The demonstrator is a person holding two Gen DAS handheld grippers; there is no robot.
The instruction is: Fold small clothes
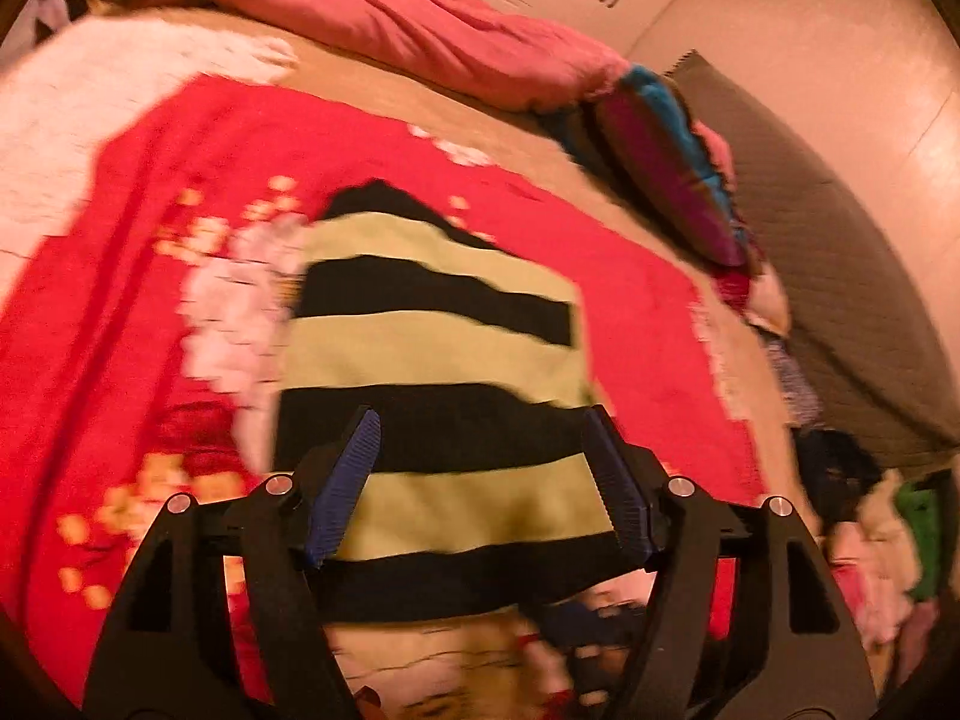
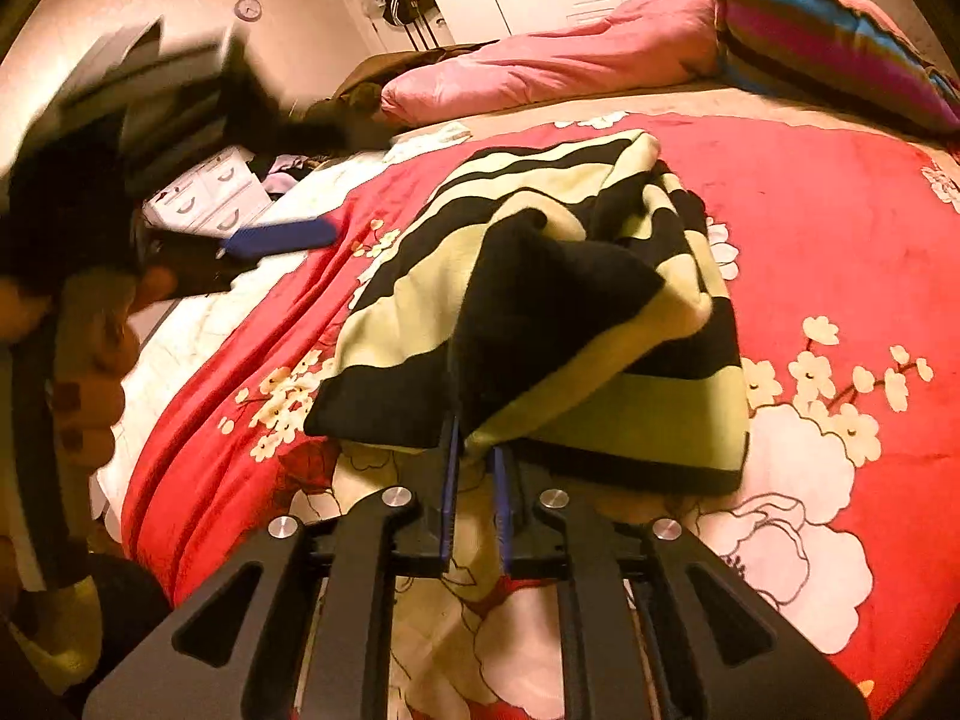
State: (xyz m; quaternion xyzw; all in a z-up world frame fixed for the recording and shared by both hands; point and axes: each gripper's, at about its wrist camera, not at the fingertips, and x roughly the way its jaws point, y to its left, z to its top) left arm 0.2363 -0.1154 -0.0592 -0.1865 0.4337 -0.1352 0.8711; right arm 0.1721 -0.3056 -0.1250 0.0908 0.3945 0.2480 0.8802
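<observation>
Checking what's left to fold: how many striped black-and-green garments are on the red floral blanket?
1. The striped garment lies mid-blanket, its near edge pinched by the right gripper; the left gripper is open above it. Others may be hidden outside the views.

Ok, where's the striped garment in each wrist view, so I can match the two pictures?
Left wrist: the striped garment lies flat at centre, running down between the open left gripper jaws.
Right wrist: it sits bunched at centre, its near edge pinched in the right gripper.
Shared landmark: the red floral blanket beneath it.
</observation>
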